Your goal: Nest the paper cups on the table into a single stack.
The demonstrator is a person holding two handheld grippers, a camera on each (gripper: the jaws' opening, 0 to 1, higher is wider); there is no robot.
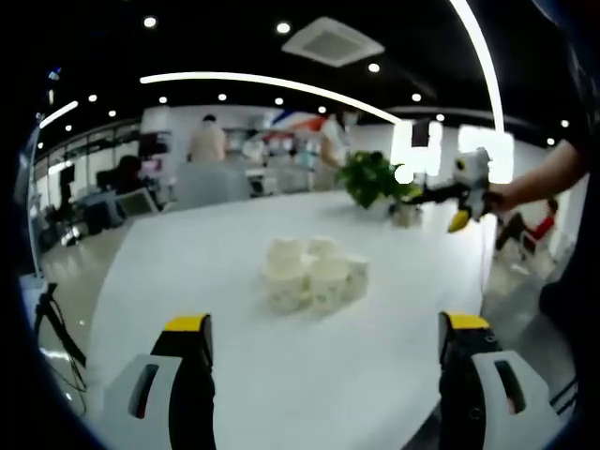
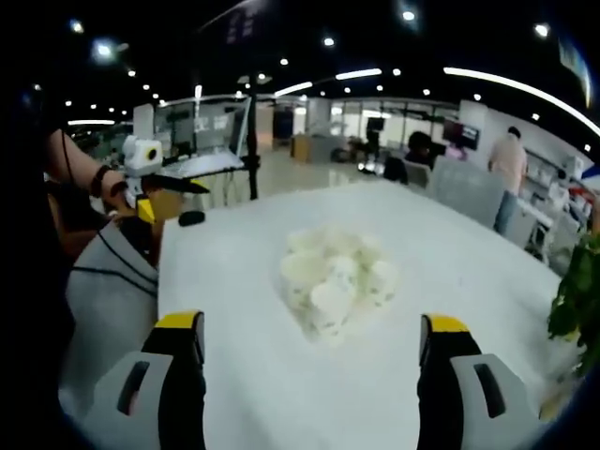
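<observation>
From the left gripper view I see my left gripper (image 1: 325, 342) low over the near part of the wide white table (image 1: 187, 281), its grey jaws with yellow tips spread far apart, nothing between them. The cluster of white paper cups (image 1: 314, 272) stands approx. in the middle of the table, well ahead of the jaws and apart from them; some cups stand upright, others seem to lie on the side, but it is blurred. At the right of this view the person's hand (image 1: 502, 197) holds the right gripper (image 1: 459, 202) up in the air, beyond the far table edge and near the green leafy plant in a small pot (image 1: 380, 183). In the right gripper view the right gripper's jaws are also spread wide, w/ nothing in them, and the cups are ahead, between the two tips in the picture but not touching. At the left there, a hand holds the left gripper (image 2: 155, 183) raised over the table corner. I can read no brand, label or writing on the cups or grippers; too blurred.
</observation>
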